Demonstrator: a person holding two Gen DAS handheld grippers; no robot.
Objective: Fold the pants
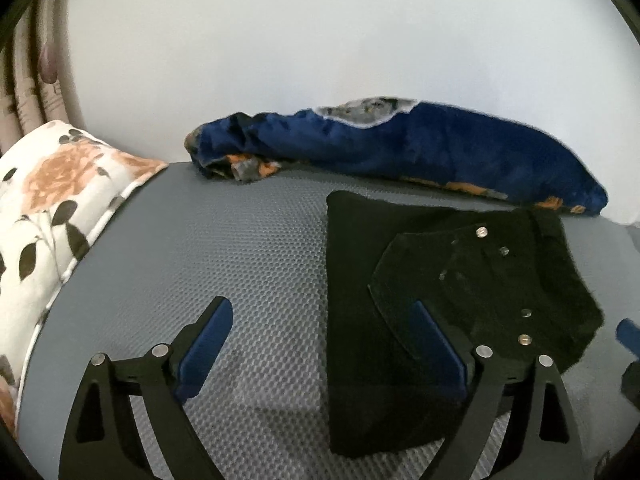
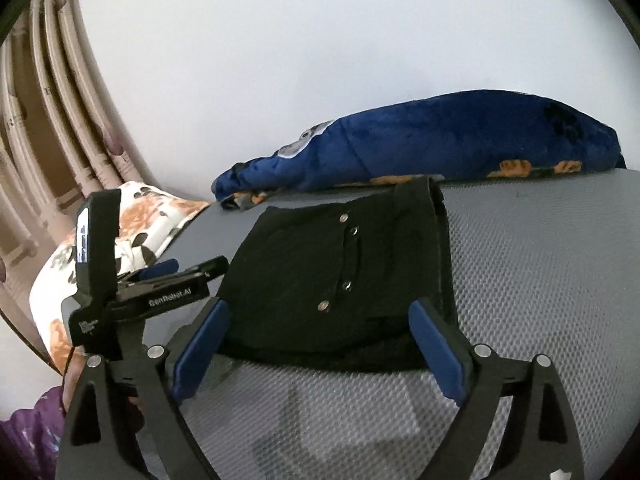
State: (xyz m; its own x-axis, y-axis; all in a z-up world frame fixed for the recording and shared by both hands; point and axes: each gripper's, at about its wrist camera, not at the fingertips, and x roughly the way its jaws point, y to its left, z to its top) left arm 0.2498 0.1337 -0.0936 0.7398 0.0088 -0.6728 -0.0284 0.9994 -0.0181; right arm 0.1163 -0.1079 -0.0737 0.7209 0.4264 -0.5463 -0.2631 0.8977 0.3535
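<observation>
Folded black fabric pants [image 2: 336,272] with metal snaps are lying on the grey honeycomb-textured mattress [image 2: 540,280], directly ahead of the right gripper [image 2: 320,344]. They are lying rightward of the left gripper [image 1: 324,344]. Both grippers are gaping wide, holding nothing.

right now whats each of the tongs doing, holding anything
left tongs: open, holding nothing, over the black pants
right tongs: open, holding nothing
</observation>
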